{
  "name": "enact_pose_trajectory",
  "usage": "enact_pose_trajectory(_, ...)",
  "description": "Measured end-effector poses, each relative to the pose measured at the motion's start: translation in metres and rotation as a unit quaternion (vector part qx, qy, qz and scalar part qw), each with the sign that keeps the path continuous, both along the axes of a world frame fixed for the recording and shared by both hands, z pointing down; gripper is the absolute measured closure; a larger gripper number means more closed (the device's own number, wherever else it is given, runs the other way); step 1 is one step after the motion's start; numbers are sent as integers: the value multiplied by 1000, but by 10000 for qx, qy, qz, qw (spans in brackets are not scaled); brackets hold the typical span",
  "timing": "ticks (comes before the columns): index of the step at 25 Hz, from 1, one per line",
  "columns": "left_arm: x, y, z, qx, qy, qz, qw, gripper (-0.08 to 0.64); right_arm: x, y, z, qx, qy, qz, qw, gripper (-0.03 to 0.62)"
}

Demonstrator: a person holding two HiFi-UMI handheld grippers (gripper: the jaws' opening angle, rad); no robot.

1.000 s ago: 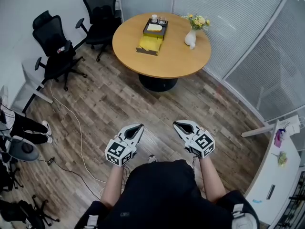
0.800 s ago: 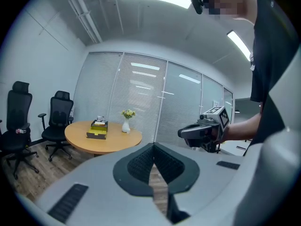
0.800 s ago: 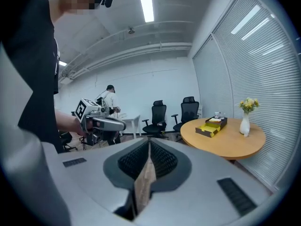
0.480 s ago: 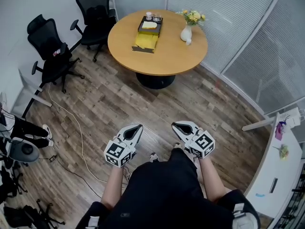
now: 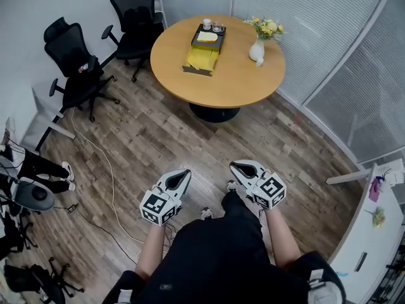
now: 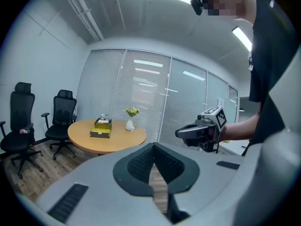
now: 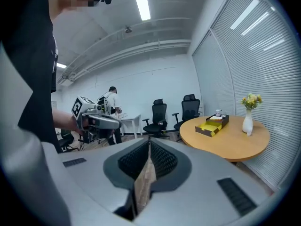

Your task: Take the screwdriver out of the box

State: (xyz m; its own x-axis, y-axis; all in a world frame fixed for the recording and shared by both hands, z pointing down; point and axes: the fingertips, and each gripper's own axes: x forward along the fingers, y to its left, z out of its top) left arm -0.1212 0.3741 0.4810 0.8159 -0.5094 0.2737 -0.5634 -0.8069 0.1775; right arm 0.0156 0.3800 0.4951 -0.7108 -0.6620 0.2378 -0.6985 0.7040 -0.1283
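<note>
I hold both grippers low in front of me, side by side and a little apart, over the wood floor [image 5: 145, 138]. My left gripper [image 5: 183, 171] has its jaws brought together at the tips, with only a thin sliver of floor showing behind them and nothing between the pads. My right gripper [image 5: 235, 166] is the same: tips together, nothing held. Each one shows in the other's camera, level with it and pointing the same way. To my left a pale cable [image 5: 109, 176] trails across the boards. Further on, well apart from both grippers, stands the round table [image 5: 243, 78] on a dark base. The box [image 5: 201, 59] lies flat on the far-left part of the tabletop, a dark tray with a yellow lining, with something pale and two small cups at its far end. At this range I think the screwdriver would be in there, but I cannot pick it out in any view. To the right of the box, near the table's far edge, a white vase [image 5: 256, 50] holds yellow flowers. Two black chairs [image 5: 71, 59] stand left of the table, by the white wall, and slatted blinds [image 5: 329, 24] run behind the table and along my right.
</note>
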Motion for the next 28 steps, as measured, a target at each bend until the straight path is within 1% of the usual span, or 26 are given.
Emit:
enact_pose_trajectory(6,11,-39,-7,60,-116,-284,9995,552,8,-43,-2,18,-101,-339,9994,580)
enact_pose_trajectory(12,40,-73,-18,166,-134,-528,9984,552,30,-82,-1,48,85,-728,9973,580)
enact_pose_trajectory(17,59,-90,-20,190,-162,-660,9975,552,47,-109,-7,121,80,-891,9959,580)
enact_pose_trajectory(20,65,-97,-19,146,-153,-820,9964,552,53,-117,-9,118,23,-988,9950,580)
enact_pose_trajectory(28,78,-109,-19,132,-247,-1048,9941,552,75,-135,0,28,-69,-1079,9941,580)
